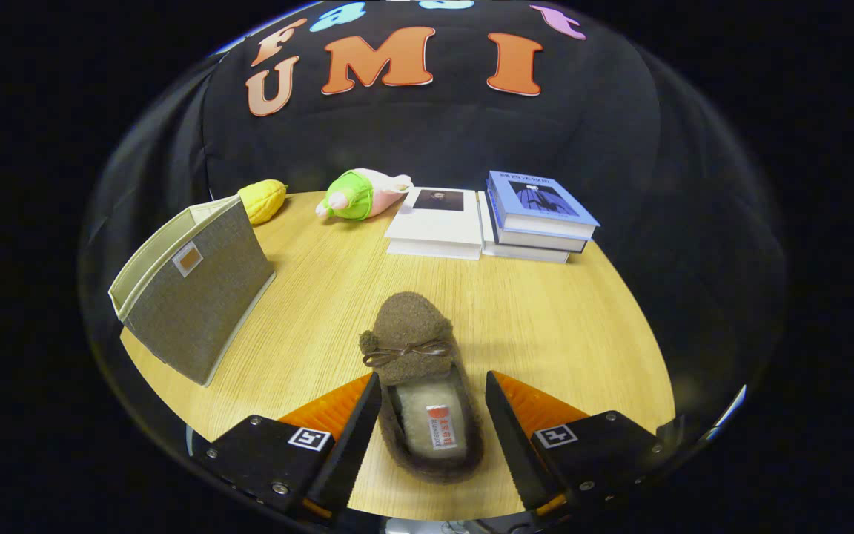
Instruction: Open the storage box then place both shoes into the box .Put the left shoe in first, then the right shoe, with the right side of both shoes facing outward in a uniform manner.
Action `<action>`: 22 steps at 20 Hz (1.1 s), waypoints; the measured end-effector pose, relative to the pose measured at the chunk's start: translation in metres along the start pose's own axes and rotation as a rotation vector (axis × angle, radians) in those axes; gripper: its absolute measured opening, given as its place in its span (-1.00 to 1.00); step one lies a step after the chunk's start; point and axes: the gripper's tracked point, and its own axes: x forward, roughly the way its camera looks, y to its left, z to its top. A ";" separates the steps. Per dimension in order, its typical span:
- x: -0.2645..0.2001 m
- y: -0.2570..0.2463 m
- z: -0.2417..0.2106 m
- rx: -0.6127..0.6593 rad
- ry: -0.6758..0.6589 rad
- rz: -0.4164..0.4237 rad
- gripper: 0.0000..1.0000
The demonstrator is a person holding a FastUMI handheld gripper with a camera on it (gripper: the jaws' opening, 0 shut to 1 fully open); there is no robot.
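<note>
Round wooden table (pixel 545 326), pale grain; landmark for all entries: the brown fuzzy shoe (pixel 418 371), lying flat on the table, toe with small bow pointing away from the gripper, pale fleece lining and a small label visible inside.

Gripper (pixel 433 382): fingers spread wide, one on each side of the shoe's heel half; left finger close against the shoe's edge, contact uncertain; right finger standing apart from it with bare table between; not clamped on the shoe.

Storage box (pixel 193 297): grey fabric, cream lining, small tag on its face; left of the shoe and well apart; top open, standing tilted.

Yellow plush toy (pixel 262 199): beyond the box, far left of the shoe.

Green-and-pink plush toy (pixel 360 194): far beyond the shoe's toe, slightly left.

White book (pixel 438 222): lying flat, straight beyond the toe.

Stack of books, blue cover uppermost (pixel 538 215): beyond the shoe to the right, touching the white book.
</note>
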 end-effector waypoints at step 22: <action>0.065 -0.023 -0.007 0.388 0.070 -0.076 -0.88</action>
